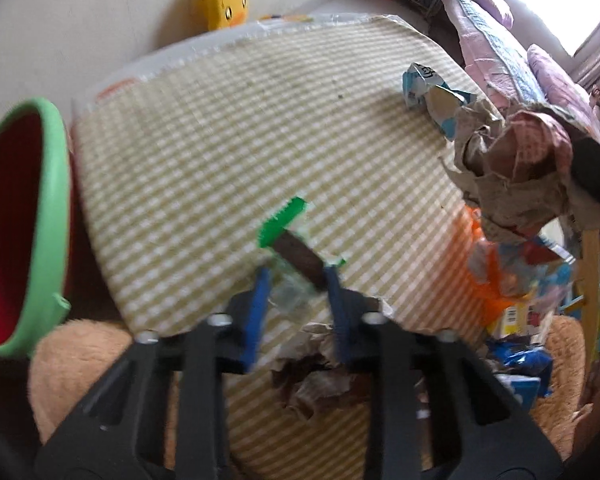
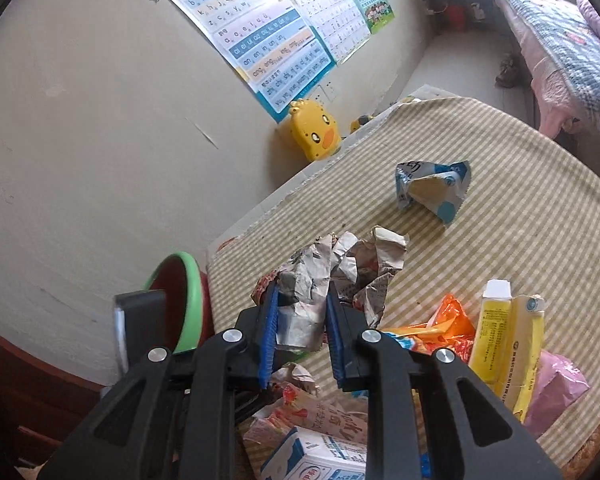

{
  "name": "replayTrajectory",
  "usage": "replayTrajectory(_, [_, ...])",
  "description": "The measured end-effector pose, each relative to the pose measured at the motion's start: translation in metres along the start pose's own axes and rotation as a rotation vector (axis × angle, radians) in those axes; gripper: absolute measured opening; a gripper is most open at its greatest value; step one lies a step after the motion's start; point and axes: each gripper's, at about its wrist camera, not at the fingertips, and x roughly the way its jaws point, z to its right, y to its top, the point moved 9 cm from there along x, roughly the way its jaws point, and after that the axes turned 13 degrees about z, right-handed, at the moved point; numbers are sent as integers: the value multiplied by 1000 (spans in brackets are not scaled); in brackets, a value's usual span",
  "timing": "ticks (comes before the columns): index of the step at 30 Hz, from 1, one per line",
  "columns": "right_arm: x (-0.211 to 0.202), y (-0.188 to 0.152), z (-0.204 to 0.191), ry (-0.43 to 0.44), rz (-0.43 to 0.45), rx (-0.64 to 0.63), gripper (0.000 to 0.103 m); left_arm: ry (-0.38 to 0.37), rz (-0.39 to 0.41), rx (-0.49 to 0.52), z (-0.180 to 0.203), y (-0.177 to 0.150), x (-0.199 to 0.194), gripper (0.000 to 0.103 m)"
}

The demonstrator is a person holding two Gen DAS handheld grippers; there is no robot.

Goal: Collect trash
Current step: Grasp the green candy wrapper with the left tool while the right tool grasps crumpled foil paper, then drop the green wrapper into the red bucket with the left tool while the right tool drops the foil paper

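Far left, the bin (image 1: 18, 216), red inside w/ a green rim, sits just off the table edge; in the right wrist view I only get a slice of it behind a black block. Next over, my left gripper (image 1: 296, 276) is pinching a small wrapper (image 1: 296, 240), green-edged w/ a dark strip showing thru clear film, low over the checked tablecloth (image 1: 220, 128). Can't tell if the wrapper is clear of the cloth yet, the shot's smeared. Just below the jaws lies a crumpled paper scrap (image 1: 312, 376), partly hidden by the gripper body.

Right of that, my right gripper (image 2: 302, 312) is clamped on a newspaper wad (image 2: 320, 276), which looks lifted off the table in the left wrist view. Further right lie a blue-white milk pouch (image 2: 432, 190), an orange snack bag (image 2: 440, 326), a yellow carton (image 2: 500, 344) and a pink bag (image 2: 556, 384), all waiting.

Step, as I read it: both tools loaded, carry to the bin. Next move prob needs each swung left over the rim before letting go, left first since it's nearer.

Hard to see: the bin's bottom, and the clutter at the table's right edge, which is cut off & blurred.
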Motion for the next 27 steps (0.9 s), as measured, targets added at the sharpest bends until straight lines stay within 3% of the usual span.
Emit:
replayTrajectory(6, [-1, 2, -3, 3, 24, -10, 22, 19, 67, 23, -2, 7, -19, 3])
replayTrajectory(12, [-8, 10, -14, 12, 77, -30, 22, 43, 158, 11, -13, 25, -47, 2])
replayTrajectory(27, [-3, 3, -59, 36, 56, -145, 22, 198, 342, -16, -73, 55, -108, 3])
